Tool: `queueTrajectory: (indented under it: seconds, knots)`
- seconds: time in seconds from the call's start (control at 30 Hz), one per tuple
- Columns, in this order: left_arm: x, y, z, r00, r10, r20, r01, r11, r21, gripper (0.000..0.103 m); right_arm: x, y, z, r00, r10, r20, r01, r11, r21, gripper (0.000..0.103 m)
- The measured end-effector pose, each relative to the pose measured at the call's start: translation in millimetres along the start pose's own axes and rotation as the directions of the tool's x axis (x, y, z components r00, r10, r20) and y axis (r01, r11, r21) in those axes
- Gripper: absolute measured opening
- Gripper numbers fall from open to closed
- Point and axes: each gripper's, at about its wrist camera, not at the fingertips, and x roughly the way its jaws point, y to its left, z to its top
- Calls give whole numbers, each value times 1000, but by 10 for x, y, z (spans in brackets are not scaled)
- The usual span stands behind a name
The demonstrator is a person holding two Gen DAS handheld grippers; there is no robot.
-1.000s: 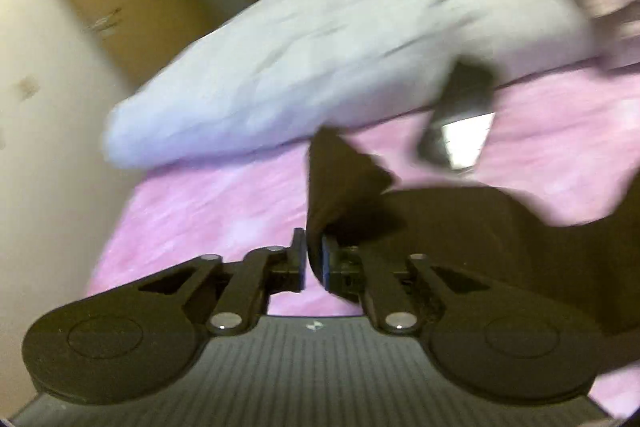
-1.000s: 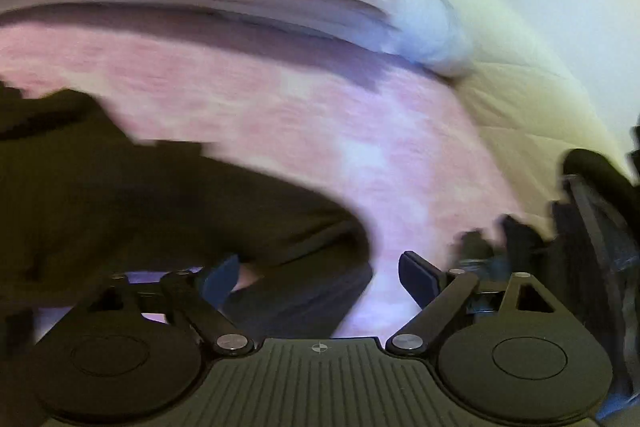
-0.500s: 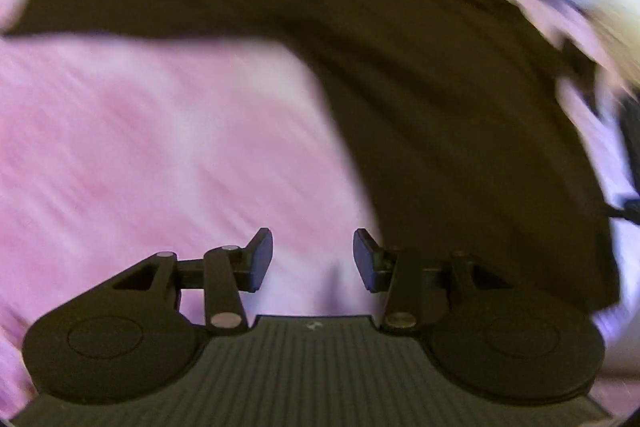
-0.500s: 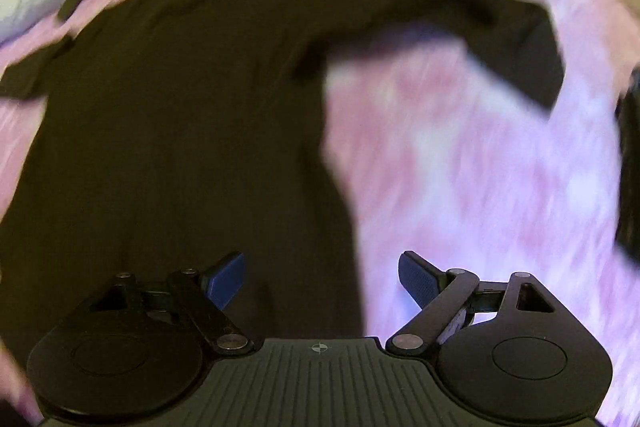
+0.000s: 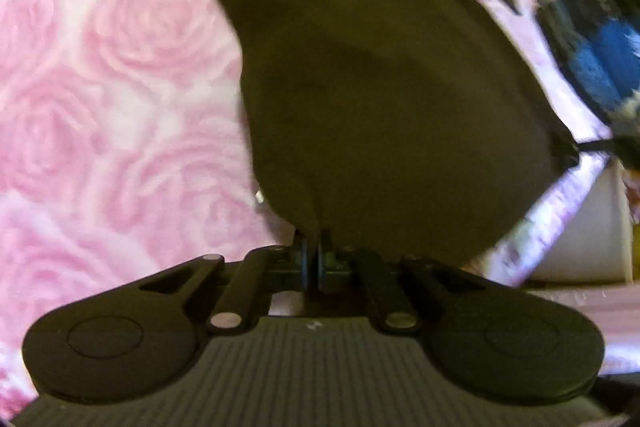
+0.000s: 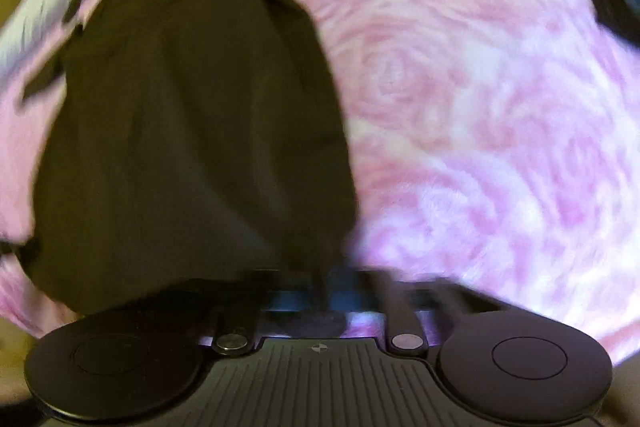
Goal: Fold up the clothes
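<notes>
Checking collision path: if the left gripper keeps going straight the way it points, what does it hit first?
The dark garment, already pinched in the shut left gripper; the pink rose-patterned blanket probably lies directly beneath.

My left gripper (image 5: 311, 263) points steeply down, its two black fingers brought together with only a thin slit between the pads, and the lower edge of the dark garment (image 5: 380, 87) is pinched in that slit. My right gripper (image 6: 324, 287) is tipped down just as steeply; its fingers are smeared by blur, but they sit drawn in to the middle, clamped on the hem of the same garment. Both linkage arms fold inward toward the centre on each tool
</notes>
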Motion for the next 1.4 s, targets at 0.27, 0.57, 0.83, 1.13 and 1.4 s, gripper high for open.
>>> queueTrajectory:
  seconds: [0.27, 0.57, 0.83, 1.13, 1.4]
  knots:
    - [-509, -27, -619, 998, 3, -58, -3, 1000, -9, 2, -472, 640, -435, 988, -89, -123, 79, 993, -83, 3]
    - [-391, 192, -567, 985, 136, -106, -134, 991, 24, 4, -232, 1410, -316, 933, -355, -48, 315, 877, -362, 70]
    - [-643, 227, -300, 987, 158, -31, -156, 986, 49, 7, -231, 1906, 117, 951, -309, -22, 275, 874, -402, 70]
    - [-632, 137, 74, 984, 180, 10, -180, 977, 115, 21, -291, 2015, 362, 958, -288, 16, 270, 876, -401, 70]
    - [-317, -179, 992, 963, 251, 95, -263, 955, 135, 46, -259, 1006, 1213, 981, -145, 125, 162, 978, -135, 70]
